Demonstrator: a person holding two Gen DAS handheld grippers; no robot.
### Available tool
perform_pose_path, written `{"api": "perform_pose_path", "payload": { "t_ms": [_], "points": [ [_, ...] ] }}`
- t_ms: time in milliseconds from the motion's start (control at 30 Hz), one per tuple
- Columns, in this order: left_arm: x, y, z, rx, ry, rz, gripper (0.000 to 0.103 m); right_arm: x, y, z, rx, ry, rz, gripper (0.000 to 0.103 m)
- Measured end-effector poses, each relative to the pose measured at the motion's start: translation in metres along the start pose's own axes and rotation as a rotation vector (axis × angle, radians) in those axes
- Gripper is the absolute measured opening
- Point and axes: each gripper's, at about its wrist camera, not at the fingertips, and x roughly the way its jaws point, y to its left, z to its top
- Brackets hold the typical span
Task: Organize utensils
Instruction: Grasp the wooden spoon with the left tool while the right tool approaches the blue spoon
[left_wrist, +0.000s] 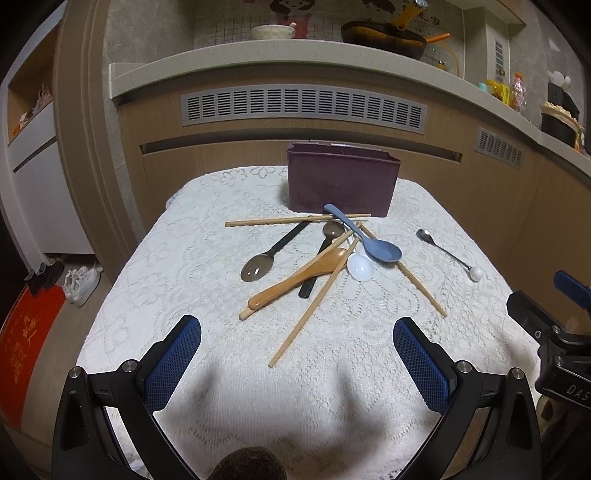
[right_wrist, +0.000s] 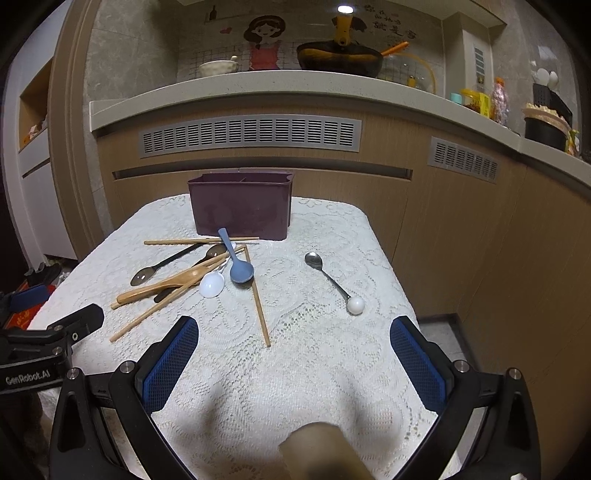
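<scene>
both tongs, left (left_wrist: 297, 354) and right (right_wrist: 294, 354), hang spread apart and empty over the surface's (left_wrist: 221, 387) near edge; utensils (left_wrist: 314, 258) lie heaped mid-surface before the bin (left_wrist: 341, 181) at the far edge

L hand-held gripper (left_wrist: 297, 360) jaws wide apart, R hand-held gripper (right_wrist: 294, 360) same, side by side

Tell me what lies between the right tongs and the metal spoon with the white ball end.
Only bare lace tablecloth. In the right wrist view, nothing sits between the open right tongs and the metal spoon.
</scene>
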Motion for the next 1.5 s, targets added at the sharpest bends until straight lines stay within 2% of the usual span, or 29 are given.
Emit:
{"api": "perform_pose_path", "payload": {
  "t_ms": [100,267,433,500,533,567,600,800,867,933,1000,1067,1133,1200,1333,1500],
  "points": [
    [0.022,0.0,0.006,0.053,0.052,-0.013,0.103,0.019,-0.003,0.002,-0.025,0.06,0.063,0.103],
    [0.052,0.007,0.015,0.057,0.107,-0.036,0.103,0.053,-0.013,0.009,-0.027,0.124,0.079,0.103],
    [0.065,0.011,0.028,0.089,0.066,-0.018,0.103,0.095,-0.03,0.026,-0.036,0.19,0.103,0.101],
    [0.066,0.013,0.032,0.111,0.029,-0.006,0.103,0.114,-0.036,0.033,-0.048,0.227,0.1,0.084],
    [0.069,0.014,0.034,0.124,0.028,-0.01,0.103,0.125,-0.038,0.036,-0.055,0.254,0.097,0.078],
    [0.073,0.016,0.035,0.134,0.043,-0.029,0.103,0.134,-0.04,0.038,-0.053,0.277,0.091,0.072],
    [0.078,0.019,0.037,0.14,0.064,-0.055,0.103,0.14,-0.042,0.041,-0.044,0.292,0.09,0.069],
    [0.112,0.025,0.059,0.191,0.159,-0.298,0.103,0.144,-0.037,0.045,-0.026,0.289,0.142,0.067],
    [0.124,0.026,0.071,0.189,0.189,-0.332,0.099,0.144,-0.033,0.043,-0.03,0.297,0.164,0.062],
    [0.133,0.023,0.079,0.218,0.189,-0.321,0.082,0.145,-0.03,0.038,-0.033,0.312,0.179,0.054],
    [0.14,0.015,0.081,0.275,0.206,-0.305,0.076,0.144,-0.031,0.034,-0.026,0.325,0.187,0.043],
    [0.149,0.005,0.078,0.342,0.229,-0.295,0.065,0.144,-0.032,0.03,-0.023,0.337,0.196,0.038],
    [0.156,-0.006,0.074,0.401,0.258,-0.293,0.05,0.142,-0.032,0.027,-0.026,0.343,0.2,0.035],
    [0.161,-0.013,0.07,0.435,0.286,-0.307,0.041,0.139,-0.033,0.025,-0.028,0.343,0.209,0.035],
    [0.168,-0.024,0.07,0.453,0.305,-0.305,0.041,0.134,-0.033,0.02,-0.019,0.342,0.212,0.035],
    [0.182,-0.021,0.071,0.422,0.383,-0.284,0.041,0.131,-0.033,0.015,-0.003,0.343,0.22,0.035]
  ]
}}
